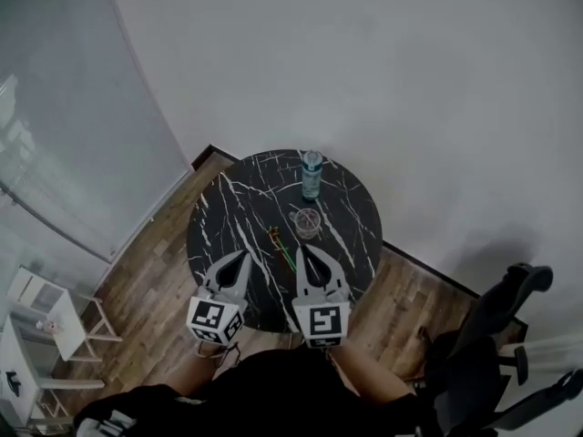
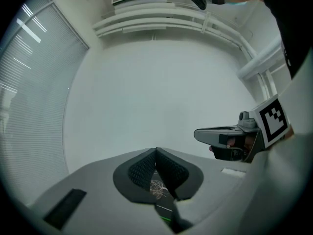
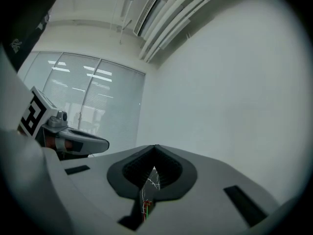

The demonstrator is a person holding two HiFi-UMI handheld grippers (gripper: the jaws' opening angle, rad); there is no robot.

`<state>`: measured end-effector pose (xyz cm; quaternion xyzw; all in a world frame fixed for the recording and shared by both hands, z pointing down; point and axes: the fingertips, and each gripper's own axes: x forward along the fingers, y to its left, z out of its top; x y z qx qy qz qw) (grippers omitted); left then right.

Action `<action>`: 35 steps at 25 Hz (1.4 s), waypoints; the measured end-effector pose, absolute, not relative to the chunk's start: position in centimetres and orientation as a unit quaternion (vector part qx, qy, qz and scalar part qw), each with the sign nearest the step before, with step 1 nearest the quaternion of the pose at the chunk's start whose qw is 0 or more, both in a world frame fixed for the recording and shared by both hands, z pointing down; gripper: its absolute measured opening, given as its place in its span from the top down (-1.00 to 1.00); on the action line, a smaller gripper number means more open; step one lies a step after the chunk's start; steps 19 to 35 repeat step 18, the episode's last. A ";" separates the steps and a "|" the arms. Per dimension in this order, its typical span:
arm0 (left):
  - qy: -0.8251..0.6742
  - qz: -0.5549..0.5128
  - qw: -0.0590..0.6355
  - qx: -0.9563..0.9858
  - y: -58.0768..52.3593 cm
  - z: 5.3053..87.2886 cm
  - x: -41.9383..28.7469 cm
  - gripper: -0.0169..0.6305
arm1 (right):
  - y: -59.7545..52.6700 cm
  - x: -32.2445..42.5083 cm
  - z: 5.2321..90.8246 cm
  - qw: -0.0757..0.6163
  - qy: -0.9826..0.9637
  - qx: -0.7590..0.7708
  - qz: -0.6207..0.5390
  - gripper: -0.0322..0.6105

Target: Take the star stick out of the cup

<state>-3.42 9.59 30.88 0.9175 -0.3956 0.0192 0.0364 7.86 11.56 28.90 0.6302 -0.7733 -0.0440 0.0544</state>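
The clear cup [image 1: 307, 222] is standing on the round black marble worktop [image 1: 228, 217]. It is showing too small to tell whether the star stick is sitting inside it. Just left of the cup, a few thin red and green sticks [image 1: 281, 244] are lying flat. Beyond the cup, a bottle [image 1: 311, 175] is standing upright. On the near side of the cup, the left gripper [image 1: 244, 258] and the right gripper [image 1: 303, 249] are hovering, each with its fingers pressed together on nothing.

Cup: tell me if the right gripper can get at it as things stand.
Probably yes. The right gripper points at the cup across bare table; the sticks lie left of that path and the bottle stands behind the cup. Its jaws are shut and would need opening.
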 end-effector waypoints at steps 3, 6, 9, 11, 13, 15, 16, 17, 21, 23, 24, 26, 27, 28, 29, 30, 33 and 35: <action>-0.385 0.028 0.036 0.922 10.2 30.3 -4.1 0.95 | 12.3 6.2 28.8 0.067 -0.788 0.611 -0.047 0.91; -0.380 0.026 0.036 0.924 10.6 29.9 -4.6 0.95 | 13.2 5.1 28.5 0.079 -0.799 0.593 -0.053 0.91; -0.382 0.023 0.038 0.923 10.9 29.7 -5.1 0.95 | 13.7 4.5 28.1 0.074 -0.799 0.594 -0.046 0.91; -0.379 0.025 0.038 0.924 11.2 29.6 -5.3 0.95 | 13.9 4.2 28.4 0.073 -0.799 0.596 -0.034 0.91; -0.376 0.024 0.041 0.925 11.6 29.6 -5.3 0.95 | 14.1 4.0 28.7 0.075 -0.801 0.594 -0.024 0.91; -0.375 0.021 0.043 0.926 11.9 29.5 -5.5 0.95 | 14.5 3.8 29.0 0.080 -0.802 0.591 -0.021 0.91; -0.375 0.020 0.043 0.926 12.1 29.5 -5.6 0.95 | 14.7 3.7 29.1 0.083 -0.803 0.590 -0.022 0.91; -0.375 0.019 0.043 0.926 12.3 29.6 -5.7 0.95 | 14.8 3.7 29.1 0.086 -0.803 0.589 -0.023 0.91; -0.376 0.019 0.043 0.926 12.4 29.7 -5.9 0.95 | 15.0 3.7 29.2 0.088 -0.803 0.588 -0.025 0.91; -0.376 0.019 0.043 0.926 12.4 29.7 -5.9 0.95 | 15.0 3.7 29.2 0.088 -0.803 0.588 -0.025 0.91; -0.376 0.019 0.043 0.926 12.4 29.7 -5.9 0.95 | 15.0 3.7 29.2 0.088 -0.803 0.588 -0.025 0.91; -0.376 0.019 0.043 0.926 12.4 29.7 -5.9 0.95 | 15.0 3.7 29.2 0.088 -0.803 0.588 -0.025 0.91; -0.376 0.019 0.043 0.926 12.4 29.7 -5.9 0.95 | 15.0 3.7 29.2 0.088 -0.803 0.588 -0.025 0.91; -0.376 0.019 0.043 0.926 12.4 29.7 -5.9 0.95 | 15.0 3.7 29.2 0.088 -0.803 0.588 -0.025 0.91; -0.376 0.019 0.043 0.926 12.4 29.7 -5.9 0.95 | 15.0 3.7 29.2 0.088 -0.803 0.588 -0.025 0.91; -0.376 0.019 0.043 0.926 12.4 29.7 -5.9 0.95 | 15.0 3.7 29.2 0.088 -0.803 0.588 -0.025 0.91; -0.376 0.019 0.043 0.926 12.4 29.7 -5.9 0.95 | 15.0 3.7 29.2 0.088 -0.803 0.588 -0.025 0.91; -0.376 0.019 0.043 0.926 12.4 29.7 -5.9 0.95 | 15.0 3.7 29.2 0.088 -0.803 0.588 -0.025 0.91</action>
